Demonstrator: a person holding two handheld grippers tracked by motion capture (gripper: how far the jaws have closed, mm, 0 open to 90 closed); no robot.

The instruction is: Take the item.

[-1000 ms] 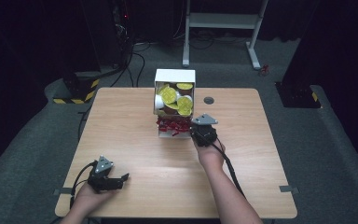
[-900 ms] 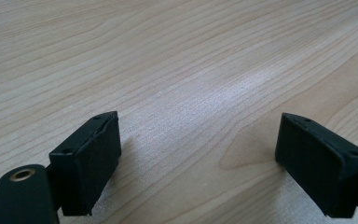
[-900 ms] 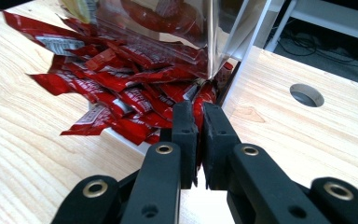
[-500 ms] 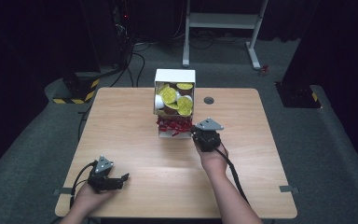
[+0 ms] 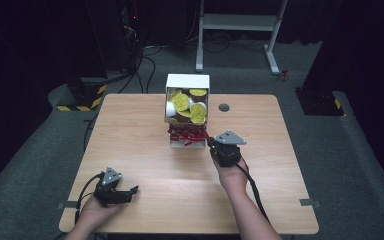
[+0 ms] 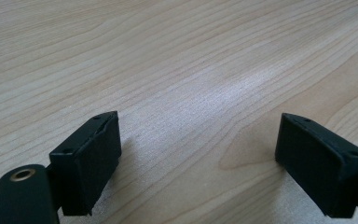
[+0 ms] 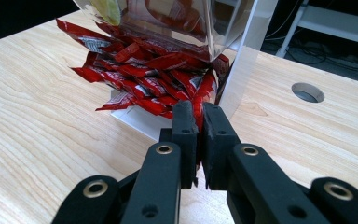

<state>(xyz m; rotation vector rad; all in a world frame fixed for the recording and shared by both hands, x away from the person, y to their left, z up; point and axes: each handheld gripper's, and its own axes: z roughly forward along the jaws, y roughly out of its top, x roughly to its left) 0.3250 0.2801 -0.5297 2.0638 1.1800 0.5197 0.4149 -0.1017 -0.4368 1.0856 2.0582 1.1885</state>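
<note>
A white dispenser box (image 5: 187,81) stands at the table's far middle, with yellow-lidded cups (image 5: 181,102) in its upper part and a heap of red packets (image 5: 185,134) in its bottom tray. My right gripper (image 5: 211,143) is at the tray's right end, shut on one red packet (image 7: 206,91) that sticks up between its jaws (image 7: 199,112). The packet still lies against the heap (image 7: 140,74) beside the white side wall (image 7: 242,60). My left gripper (image 5: 131,194) rests on the table at the front left, open, with bare wood between its jaws (image 6: 198,149).
A round cable hole (image 5: 224,107) is in the tabletop just right of the dispenser, also in the right gripper view (image 7: 307,92). A white stand frame (image 5: 240,22) and cables lie on the floor beyond the table. A yellow-black striped base (image 5: 82,95) sits off the far left corner.
My right gripper has drawn back a little toward the person and to the right, away from the dispenser, still shut. The left gripper has stayed where it was.
</note>
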